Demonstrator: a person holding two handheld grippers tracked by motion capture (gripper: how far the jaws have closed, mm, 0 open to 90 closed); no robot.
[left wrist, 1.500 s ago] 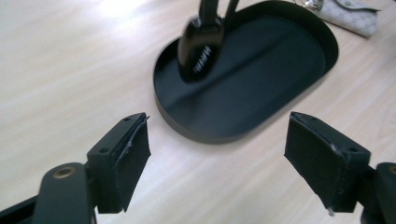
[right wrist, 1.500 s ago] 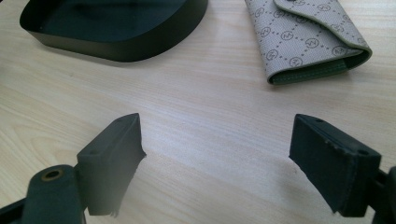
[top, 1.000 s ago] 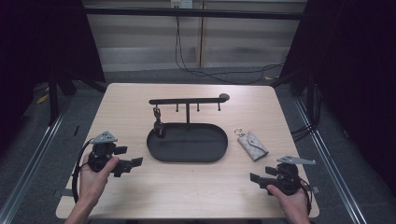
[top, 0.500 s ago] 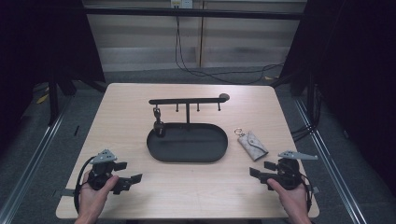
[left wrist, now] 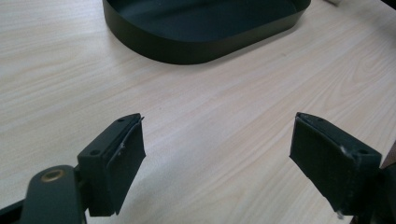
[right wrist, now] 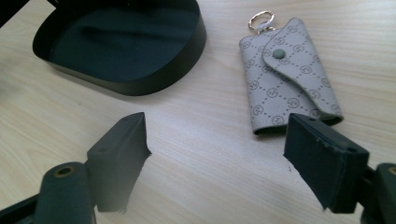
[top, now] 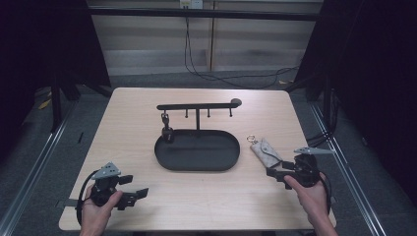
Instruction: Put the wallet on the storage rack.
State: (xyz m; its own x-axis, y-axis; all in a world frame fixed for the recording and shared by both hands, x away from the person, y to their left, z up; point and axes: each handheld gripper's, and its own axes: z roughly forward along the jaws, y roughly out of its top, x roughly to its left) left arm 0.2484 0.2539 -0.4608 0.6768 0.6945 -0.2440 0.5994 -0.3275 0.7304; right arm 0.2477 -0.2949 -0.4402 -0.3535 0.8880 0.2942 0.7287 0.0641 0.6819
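A black oval tray (top: pixel 197 150) with an upright rack of hooks (top: pixel 196 106) stands mid-table; a small dark item hangs from its left hook (top: pixel 166 129). A grey patterned key pouch (top: pixel 266 150) with a gold ring (right wrist: pixel 260 20) lies right of the tray. My right gripper (top: pixel 276 173) stands open just in front of the pouch (right wrist: pixel 287 77), jaws spread over bare wood. My left gripper (top: pixel 136 192) is open near the table's front left corner, and the tray's wall (left wrist: pixel 196 44) lies ahead of it.
The light wooden table (top: pixel 147 118) has edges close behind both hands. Metal rails (top: pixel 44 147) run along the floor on either side, and cables (top: pixel 206 73) trail on the floor beyond the far edge. Dark curtains stand left and right.
My left gripper has drawn back toward the front left corner. My right gripper has shifted slightly forward toward the pouch. Both stay open.
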